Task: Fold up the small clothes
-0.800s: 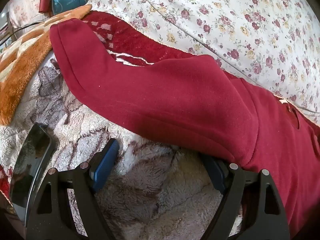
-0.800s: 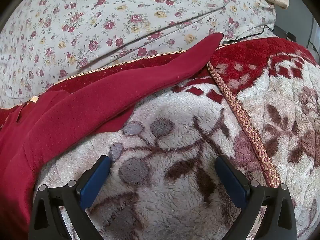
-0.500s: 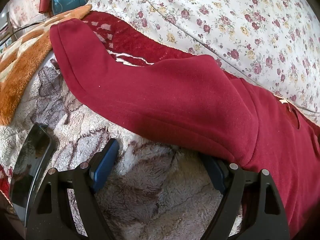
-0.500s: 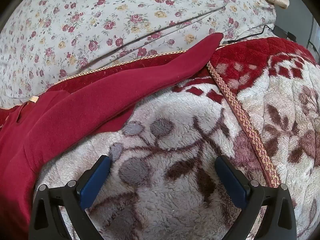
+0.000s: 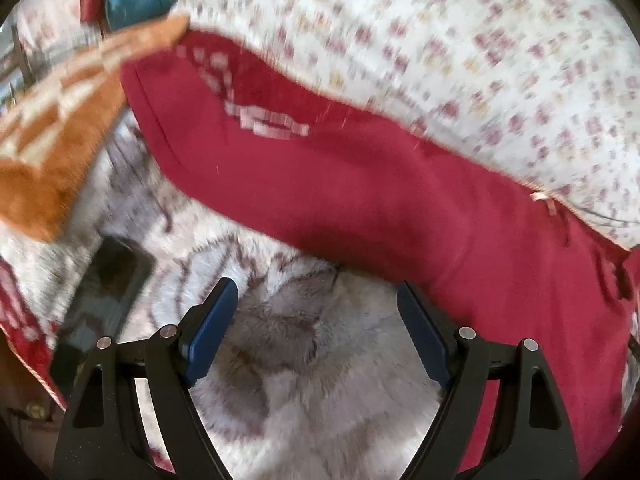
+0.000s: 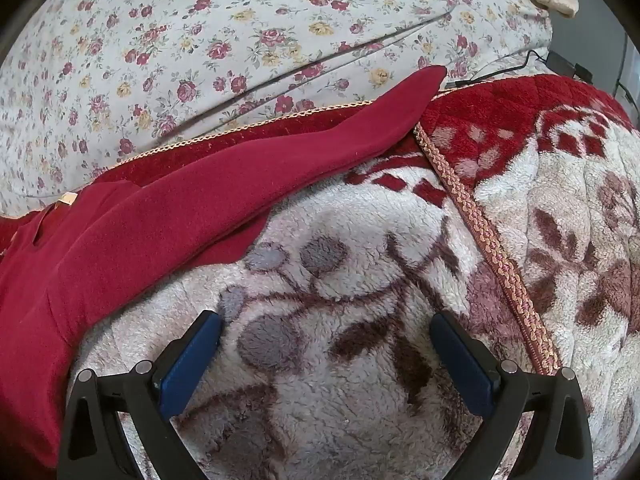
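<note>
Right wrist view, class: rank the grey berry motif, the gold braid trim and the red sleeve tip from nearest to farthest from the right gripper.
From the right gripper, jaws open:
1. Grey berry motif, just ahead, slightly left.
2. Gold braid trim, to the right.
3. Red sleeve tip, far ahead by the floral sheet.

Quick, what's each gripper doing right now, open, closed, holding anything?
Left gripper: open, empty; red garment lies by its right finger.
Right gripper: open, empty, over the fleece blanket.

A: Where do the cameras sit?
B: Each rides low behind its tool, close over the fleece blanket (image 6: 360, 420), facing the floral sheet (image 6: 240, 20).
A: Overlap?
B: The red garment (image 5: 360, 184) (image 6: 140, 232).
</note>
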A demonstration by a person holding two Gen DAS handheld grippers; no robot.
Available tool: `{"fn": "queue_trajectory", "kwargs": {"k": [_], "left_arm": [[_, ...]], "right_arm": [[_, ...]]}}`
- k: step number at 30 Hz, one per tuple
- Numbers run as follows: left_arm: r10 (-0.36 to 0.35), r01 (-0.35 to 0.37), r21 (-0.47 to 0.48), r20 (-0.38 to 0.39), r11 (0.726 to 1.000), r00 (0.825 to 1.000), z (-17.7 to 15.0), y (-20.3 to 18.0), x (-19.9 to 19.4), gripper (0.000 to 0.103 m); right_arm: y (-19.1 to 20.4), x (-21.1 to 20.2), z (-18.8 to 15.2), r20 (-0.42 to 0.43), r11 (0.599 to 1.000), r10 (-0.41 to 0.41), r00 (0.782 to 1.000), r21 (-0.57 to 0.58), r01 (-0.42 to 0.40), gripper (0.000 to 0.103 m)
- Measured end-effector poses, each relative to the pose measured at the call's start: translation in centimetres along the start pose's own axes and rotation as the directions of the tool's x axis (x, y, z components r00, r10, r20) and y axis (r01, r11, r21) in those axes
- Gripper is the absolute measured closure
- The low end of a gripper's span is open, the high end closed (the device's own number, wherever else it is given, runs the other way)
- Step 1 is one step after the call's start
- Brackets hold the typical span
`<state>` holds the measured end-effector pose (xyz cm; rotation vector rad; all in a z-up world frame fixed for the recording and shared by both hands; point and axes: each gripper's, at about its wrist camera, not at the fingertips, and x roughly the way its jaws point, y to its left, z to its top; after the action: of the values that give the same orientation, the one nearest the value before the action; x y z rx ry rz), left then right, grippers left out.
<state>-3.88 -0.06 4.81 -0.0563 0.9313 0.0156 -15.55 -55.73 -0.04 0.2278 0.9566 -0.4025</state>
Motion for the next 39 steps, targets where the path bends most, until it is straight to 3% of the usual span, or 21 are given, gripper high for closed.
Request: {"fn": "queue_trajectory", "kwargs": {"k": [4,9,17,31,35,39], "left_arm": [[-0.004,0.001,0.074,0.045,0.997,0.999,0.0,-1.5,-3.2,0.021],[-0.071,0.053,0.155,0.117,0.986,0.991,-1.0,-4.3,-6.2,0.021],[-0.097,0.051,0.313,0.134,0.949,0.986,-4.0,-10.4,-8.5,0.021],[-0.147,0.09,0.311,0.165,0.946,0.975,-6.5,-12.2,-12.2,0.021],[-0.08,0.009,0.326,0.205,0.945,0.975,-6.8,-12.5,-12.7,0.021],[-0.102,0.036,0.325,0.19,0.945,0.976,-7.1,-12.5,-12.7,0.021]], "right_arm": [[0.0,0.0,0.0,0.0,1.0,0.0,1.0,0.0,0.0,0.0],[0.0,0.0,0.0,0.0,1.0,0.0,1.0,0.0,0.0,0.0],[0.0,0.0,0.0,0.0,1.0,0.0,1.0,0.0,0.0,0.0],[0.2,-1.3,-0.2,-0.025,1.0,0.004,1.0,0.01,-0.004,0.0],[1.3,-4.2,-1.6,-0.039,0.994,0.101,0.994,0.046,-0.1,0.0],[3.1,-8.7,-2.7,0.028,0.986,0.161,0.987,0.029,-0.161,0.0]]}}
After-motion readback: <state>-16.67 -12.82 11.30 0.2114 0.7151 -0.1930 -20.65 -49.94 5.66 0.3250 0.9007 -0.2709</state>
